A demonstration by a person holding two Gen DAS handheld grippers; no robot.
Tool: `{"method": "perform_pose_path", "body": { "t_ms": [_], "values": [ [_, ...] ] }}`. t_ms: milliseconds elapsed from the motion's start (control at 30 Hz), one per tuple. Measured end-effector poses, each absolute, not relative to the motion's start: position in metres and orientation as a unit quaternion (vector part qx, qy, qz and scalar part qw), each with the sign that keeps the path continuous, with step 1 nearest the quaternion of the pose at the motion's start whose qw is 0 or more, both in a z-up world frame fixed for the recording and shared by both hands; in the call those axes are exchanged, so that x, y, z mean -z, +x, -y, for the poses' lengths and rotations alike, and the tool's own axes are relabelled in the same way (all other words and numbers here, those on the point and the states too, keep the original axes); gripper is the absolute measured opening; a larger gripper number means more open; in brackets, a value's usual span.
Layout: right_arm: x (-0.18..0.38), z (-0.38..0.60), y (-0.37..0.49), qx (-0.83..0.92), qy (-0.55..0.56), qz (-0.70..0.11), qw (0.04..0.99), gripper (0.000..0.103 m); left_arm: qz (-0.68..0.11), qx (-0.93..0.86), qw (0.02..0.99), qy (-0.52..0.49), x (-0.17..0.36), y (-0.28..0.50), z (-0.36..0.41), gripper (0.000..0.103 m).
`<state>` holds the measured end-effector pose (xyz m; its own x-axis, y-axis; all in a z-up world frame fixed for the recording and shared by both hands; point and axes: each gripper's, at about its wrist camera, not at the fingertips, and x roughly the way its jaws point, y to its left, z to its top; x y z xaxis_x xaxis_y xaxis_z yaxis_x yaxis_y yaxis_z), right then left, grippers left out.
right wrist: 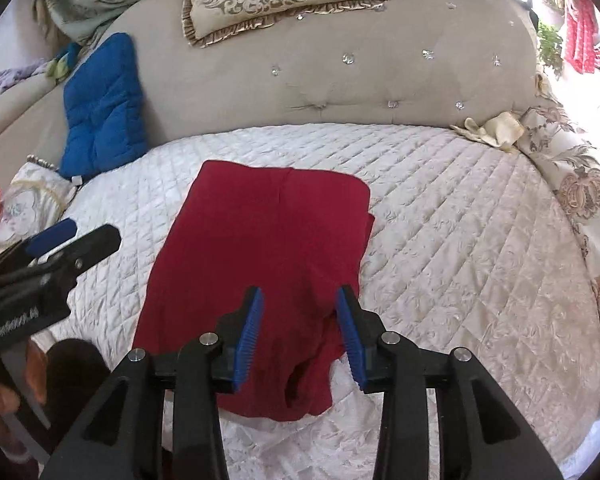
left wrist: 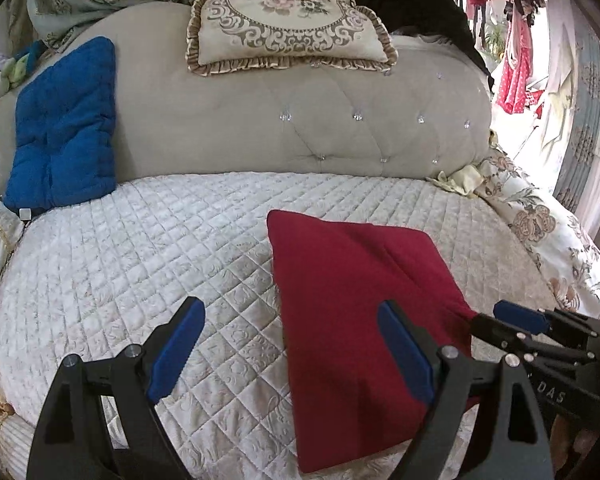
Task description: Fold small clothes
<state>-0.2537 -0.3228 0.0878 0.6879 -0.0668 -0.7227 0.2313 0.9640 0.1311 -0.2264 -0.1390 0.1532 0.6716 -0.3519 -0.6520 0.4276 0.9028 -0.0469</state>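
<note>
A red garment [right wrist: 260, 264] lies on the quilted bed [right wrist: 460, 240], spread mostly flat, its far edge towards the headboard [right wrist: 340, 92] and its near end bunched into a loose lump. It looks like thin, soft knit: light, limp, likely to sag and crease when lifted, and not slippery on the quilt.

The right hand-held gripper [right wrist: 298, 332] hovers low over the bunched near end, jaws apart at a middling width with cloth between them but not clamped. The left hand-held gripper [left wrist: 292, 348] stands wide, holding nothing, its right finger over the garment's left side.

The best hold is probably at two corners or along one edge, pinching a single layer and drawing it taut, so the fold falls straight.
</note>
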Motion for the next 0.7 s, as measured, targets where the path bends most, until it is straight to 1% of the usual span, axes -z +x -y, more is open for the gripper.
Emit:
{"method": "perform_pose_path", "body": {
  "t_ms": [67,133,200,467,700],
  "values": [
    [-0.092,0.321,-0.254,0.085,0.108,-0.381,0.915,0.023,-0.342,0.212,0.914,0.053,-0.154,-0.228,0.138,0.091],
    [-0.097,0.321,-0.253,0.088,0.108,-0.373,0.917,0.031,-0.34,0.209,0.915,0.052,-0.156,-0.229,0.137,0.091],
    [-0.1,0.321,-0.251,0.09,0.107,-0.368,0.919,0.034,-0.336,0.209,0.917,0.053,-0.157,-0.23,0.136,0.091],
    [-0.111,0.319,-0.243,0.094,0.101,-0.358,0.923,0.036,-0.328,0.201,0.922,0.049,-0.159,-0.231,0.134,0.091],
    [-0.103,0.32,-0.238,0.093,0.11,-0.371,0.918,0.037,-0.324,0.195,0.924,0.051,-0.159,-0.229,0.133,0.091]
  ]
}}
